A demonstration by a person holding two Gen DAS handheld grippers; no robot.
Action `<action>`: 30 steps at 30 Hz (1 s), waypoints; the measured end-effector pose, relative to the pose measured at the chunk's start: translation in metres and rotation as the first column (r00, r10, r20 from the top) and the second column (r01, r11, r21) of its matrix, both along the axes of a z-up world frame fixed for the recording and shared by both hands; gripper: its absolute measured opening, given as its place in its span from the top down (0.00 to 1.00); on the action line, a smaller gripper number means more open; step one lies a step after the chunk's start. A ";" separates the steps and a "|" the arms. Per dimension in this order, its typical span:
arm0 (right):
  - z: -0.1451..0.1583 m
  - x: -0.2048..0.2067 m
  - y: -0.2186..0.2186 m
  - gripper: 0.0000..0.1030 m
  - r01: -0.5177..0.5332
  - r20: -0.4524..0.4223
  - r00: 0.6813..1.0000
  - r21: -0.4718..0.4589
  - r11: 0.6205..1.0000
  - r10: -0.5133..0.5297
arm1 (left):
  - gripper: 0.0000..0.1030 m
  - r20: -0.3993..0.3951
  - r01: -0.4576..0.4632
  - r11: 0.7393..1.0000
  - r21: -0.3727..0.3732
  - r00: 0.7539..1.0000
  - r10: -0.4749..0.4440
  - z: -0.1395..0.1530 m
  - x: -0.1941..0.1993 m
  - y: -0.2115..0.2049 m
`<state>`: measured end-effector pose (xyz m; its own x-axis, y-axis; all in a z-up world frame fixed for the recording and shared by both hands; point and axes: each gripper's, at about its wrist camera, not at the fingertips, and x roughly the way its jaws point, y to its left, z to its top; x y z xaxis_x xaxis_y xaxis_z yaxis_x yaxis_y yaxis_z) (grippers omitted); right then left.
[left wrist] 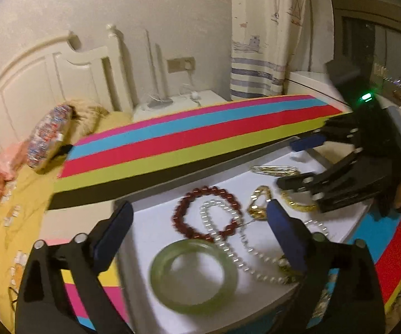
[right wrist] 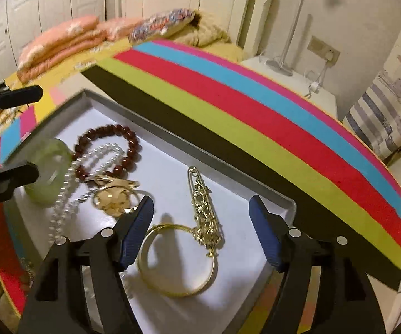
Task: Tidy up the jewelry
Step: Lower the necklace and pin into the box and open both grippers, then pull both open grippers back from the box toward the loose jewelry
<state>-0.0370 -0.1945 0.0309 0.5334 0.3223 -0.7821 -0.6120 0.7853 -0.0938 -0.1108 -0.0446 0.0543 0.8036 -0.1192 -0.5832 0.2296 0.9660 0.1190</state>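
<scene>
both of your grippers are empty with jaws spread wide: the left gripper (left wrist: pixel 200 233) hovers over the near end of the white tray (right wrist: pixel 172 164), the right gripper (right wrist: pixel 200 231) over its other end. all the jewelry sits loose in that tray, which rests on a striped mat (right wrist: pixel 256 117) on the bed. under your left jaws the green jade bangle (left wrist: pixel 193 274) lies nearest you, and the pearl necklace (left wrist: pixel 228 239) snakes across the red bead bracelet (left wrist: pixel 204 211) and touches the bangle's rim. under your right jaws a thin gold bangle (right wrist: pixel 177 261) lies flat with a gold chain on a large pin (right wrist: pixel 204 217) draped over its far edge, and gold hoops (right wrist: pixel 114 197) sit just left of your left finger. the trouble here is tangling: if you lift the red bracelet or the pearls, one will likely drag the other, and the strand could pull against the jade bangle. the same holds on the right, where raising the gold bangle would carry the chain up and probably drop it. the thin bangle lies flat on a smooth surface, so closing on it from above may just skid it away. the jade looks hard and slick; a shallow pinch could let it slip and knock against the tray wall.
</scene>
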 end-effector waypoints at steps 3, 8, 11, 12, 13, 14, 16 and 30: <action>0.005 -0.017 -0.006 0.34 0.014 0.032 0.999 0.016 1.000 -0.015 | 0.02 0.021 -0.056 0.998 0.035 0.998 0.055 -0.001 -0.010 0.002; 0.009 -0.041 -0.017 0.20 0.065 0.040 0.997 0.065 0.996 -0.068 | 0.02 0.029 -0.112 0.993 0.044 0.993 0.111 -0.008 -0.034 0.001; 0.011 -0.062 -0.023 0.20 0.075 0.039 0.996 0.118 0.990 -0.080 | 0.02 0.020 -0.130 0.991 0.021 0.991 0.130 -0.010 -0.047 0.003; 0.011 -0.068 -0.025 0.19 0.078 0.042 0.996 0.127 0.989 -0.084 | 0.02 0.017 -0.143 0.990 0.015 0.990 0.143 -0.011 -0.052 0.004; 0.011 -0.075 -0.026 0.18 0.085 0.044 0.995 0.138 0.987 -0.091 | 0.03 0.013 -0.158 0.987 0.012 0.987 0.158 -0.013 -0.056 0.005; 0.011 -0.079 -0.029 0.18 0.089 0.040 0.995 0.143 0.986 -0.096 | 0.03 0.012 -0.171 0.985 0.008 0.985 0.171 -0.014 -0.062 0.007; 0.009 -0.094 -0.034 0.17 0.102 0.039 0.993 0.159 0.982 -0.109 | 0.02 0.011 -0.196 0.981 -0.003 0.981 0.196 -0.017 -0.071 0.009; -0.003 -0.158 -0.058 0.17 0.122 -0.019 0.993 0.190 0.974 -0.121 | 0.03 -0.148 -0.277 0.953 -0.121 0.954 0.259 -0.047 -0.096 0.036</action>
